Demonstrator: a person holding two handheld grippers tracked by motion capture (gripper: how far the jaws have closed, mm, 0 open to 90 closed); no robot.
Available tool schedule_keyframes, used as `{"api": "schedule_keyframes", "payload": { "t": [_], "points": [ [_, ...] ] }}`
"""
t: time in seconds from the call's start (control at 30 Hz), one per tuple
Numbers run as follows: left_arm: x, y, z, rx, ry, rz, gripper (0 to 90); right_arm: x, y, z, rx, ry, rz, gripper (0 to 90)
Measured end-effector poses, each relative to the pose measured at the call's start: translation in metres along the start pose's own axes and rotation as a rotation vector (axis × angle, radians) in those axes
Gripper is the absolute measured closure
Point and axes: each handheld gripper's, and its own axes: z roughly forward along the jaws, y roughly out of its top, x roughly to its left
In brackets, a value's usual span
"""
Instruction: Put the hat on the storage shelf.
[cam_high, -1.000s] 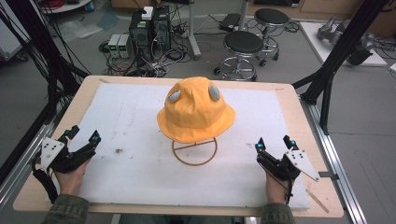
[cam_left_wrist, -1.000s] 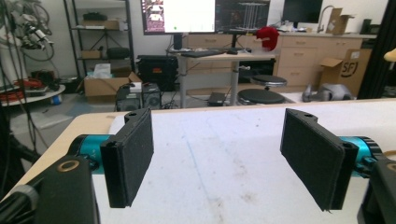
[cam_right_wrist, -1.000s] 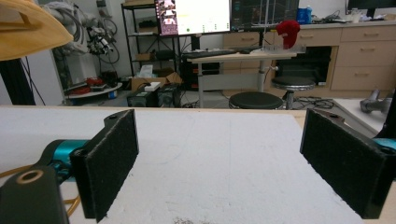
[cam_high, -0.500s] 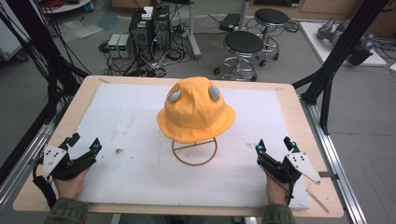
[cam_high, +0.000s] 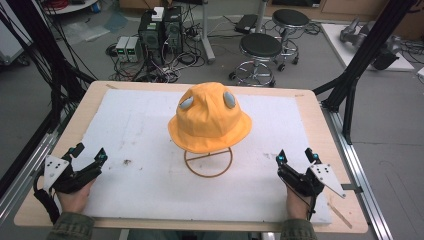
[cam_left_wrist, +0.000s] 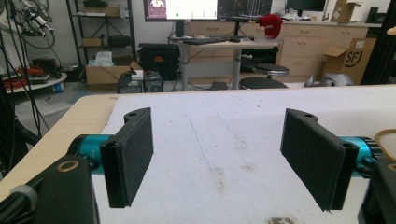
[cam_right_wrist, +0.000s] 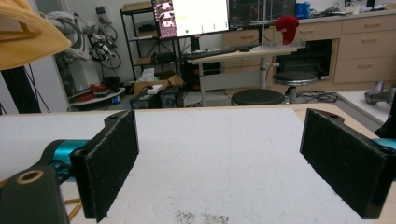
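We find the orange hat mid-counter on a wire stand, apparently clear of the white mat. Left gripper and right gripper sit well apart from it, jaws spread, holding nothing.

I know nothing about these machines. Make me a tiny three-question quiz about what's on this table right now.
1. True or false: the left gripper is clamped on the orange hat.
2. What holds the hat up? A) a wire stand B) a box C) a hand
3. The right gripper has its jaws ____.

Key: 1 false, it sits apart from the hat with jaws spread; 2 A; 3 open.
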Motion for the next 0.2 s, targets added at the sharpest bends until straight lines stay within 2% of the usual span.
{"api": "schedule_keyframes", "payload": {
  "t": [0.2],
  "points": [
    [-0.0014,-0.0004,0.0003,-0.006,-0.012,0.002,25.9,-0.0010,-0.0003,0.0006,0.003,0.002,0.001,10.5]
  ]
}}
